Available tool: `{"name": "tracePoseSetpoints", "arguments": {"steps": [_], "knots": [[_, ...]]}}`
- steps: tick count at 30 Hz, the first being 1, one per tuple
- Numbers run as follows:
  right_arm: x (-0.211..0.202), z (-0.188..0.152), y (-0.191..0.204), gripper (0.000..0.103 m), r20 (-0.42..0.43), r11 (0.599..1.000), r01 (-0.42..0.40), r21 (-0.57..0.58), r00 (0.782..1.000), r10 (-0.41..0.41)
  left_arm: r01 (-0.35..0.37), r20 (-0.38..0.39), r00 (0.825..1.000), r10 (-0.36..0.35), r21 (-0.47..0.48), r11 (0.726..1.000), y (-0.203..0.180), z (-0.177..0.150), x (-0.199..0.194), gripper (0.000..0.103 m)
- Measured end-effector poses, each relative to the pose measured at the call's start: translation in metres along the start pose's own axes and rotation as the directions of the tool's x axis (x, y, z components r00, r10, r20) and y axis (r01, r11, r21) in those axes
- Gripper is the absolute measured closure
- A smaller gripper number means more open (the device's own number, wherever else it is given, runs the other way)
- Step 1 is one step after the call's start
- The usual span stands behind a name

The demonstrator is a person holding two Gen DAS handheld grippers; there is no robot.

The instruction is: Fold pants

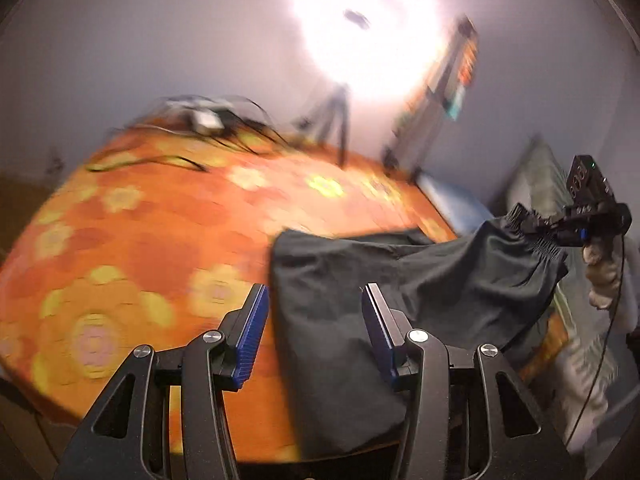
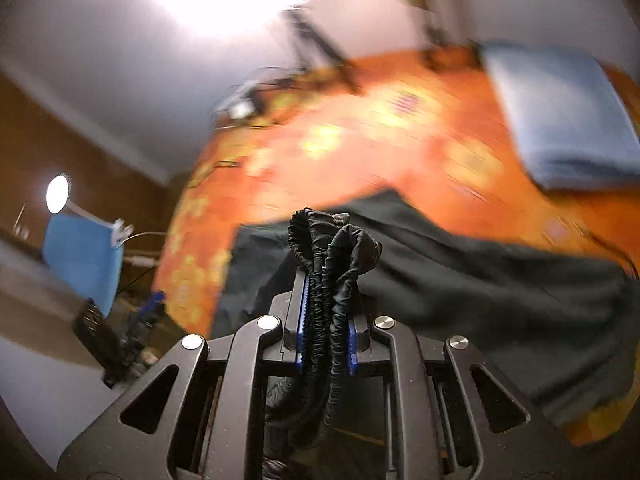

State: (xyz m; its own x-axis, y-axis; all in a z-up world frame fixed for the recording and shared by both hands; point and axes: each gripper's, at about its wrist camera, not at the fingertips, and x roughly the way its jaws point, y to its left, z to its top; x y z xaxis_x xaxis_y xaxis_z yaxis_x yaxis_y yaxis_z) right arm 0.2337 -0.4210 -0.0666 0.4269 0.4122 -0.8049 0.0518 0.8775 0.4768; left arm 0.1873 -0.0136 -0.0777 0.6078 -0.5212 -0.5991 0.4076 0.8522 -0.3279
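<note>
Dark pants [image 1: 360,280] spread over the near right part of the bed [image 1: 160,220], one end lifted off the cover toward the bed's right edge. Right gripper [image 2: 326,328] clenched on the gathered elastic waistband [image 2: 332,240], ribbed folds bunched between the blue pads. Left gripper [image 1: 316,336] released, nothing between its pads, hovering just above the left edge of the cloth near the bed's front edge.

Risks, judged from this: waistband slipping out of the right gripper if the pull runs too hard (the bunch is thick and springy, and only part of it sits between the pads). Cloth dragging across the cover instead of folding over, since nothing pins the lower end. Fold landing crooked if the lifted end swings wide of the flat part. Hanging fabric sliding off the bed's right edge, where it already sags. Cables [image 1: 224,136] at the far left corner well apart, unlikely to snag.

Materials: pants of thin, matte, limp weave, creasing softly, with a shirred elastic top. Cover [image 2: 360,152] orange with yellow flower rounds, flat and slightly quilted in look. Folded blue cloth [image 2: 560,120] near the far right corner, thick and soft-edged. Gripper frames hard black, pads ridged blue rubber. Much of the scene motion-blurred; finer texture not readable.
</note>
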Motion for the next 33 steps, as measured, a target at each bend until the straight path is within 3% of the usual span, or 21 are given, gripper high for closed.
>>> {"name": "tracePoseSetpoints", "arguments": {"steps": [5,8,13,18,20,25,27,33], "knots": [[0.012,-0.039,-0.101,0.087,-0.021,0.990,0.029,0.140,0.999,-0.026,0.043,-0.136,0.990,-0.026,0.124,0.991,-0.050,-0.011,0.053,0.056],[0.022,-0.051,-0.128,0.087,-0.025,0.988,0.012,0.157,1.000,-0.008,0.043,-0.188,0.982,-0.007,0.188,0.981,-0.069,-0.021,0.071,0.056],[0.019,-0.056,-0.131,0.087,-0.006,0.994,-0.011,0.105,1.000,0.012,0.009,-0.248,0.968,0.044,0.209,0.978,-0.071,-0.039,0.090,0.056],[0.000,-0.047,-0.126,0.086,0.058,1.000,-0.015,-0.005,0.998,0.015,-0.014,-0.227,0.972,0.066,0.225,0.974,-0.074,-0.041,0.091,0.056],[0.002,-0.044,-0.130,0.083,0.053,1.000,-0.016,0.006,0.998,0.016,-0.025,-0.224,0.971,0.079,0.233,0.972,-0.076,-0.040,0.093,0.056],[0.014,-0.055,-0.152,0.045,-0.003,0.988,-0.110,0.104,0.994,0.111,-0.032,-0.217,0.973,0.082,0.224,0.974,-0.076,-0.041,0.094,0.056],[0.016,-0.060,-0.160,0.045,0.001,0.983,-0.136,0.124,0.991,0.137,-0.032,-0.217,0.973,0.081,0.220,0.975,-0.076,-0.041,0.094,0.056],[0.022,-0.073,-0.163,0.045,0.021,0.992,-0.066,0.104,0.998,0.064,-0.040,-0.207,0.974,0.090,0.232,0.972,-0.078,-0.042,0.095,0.056]]}}
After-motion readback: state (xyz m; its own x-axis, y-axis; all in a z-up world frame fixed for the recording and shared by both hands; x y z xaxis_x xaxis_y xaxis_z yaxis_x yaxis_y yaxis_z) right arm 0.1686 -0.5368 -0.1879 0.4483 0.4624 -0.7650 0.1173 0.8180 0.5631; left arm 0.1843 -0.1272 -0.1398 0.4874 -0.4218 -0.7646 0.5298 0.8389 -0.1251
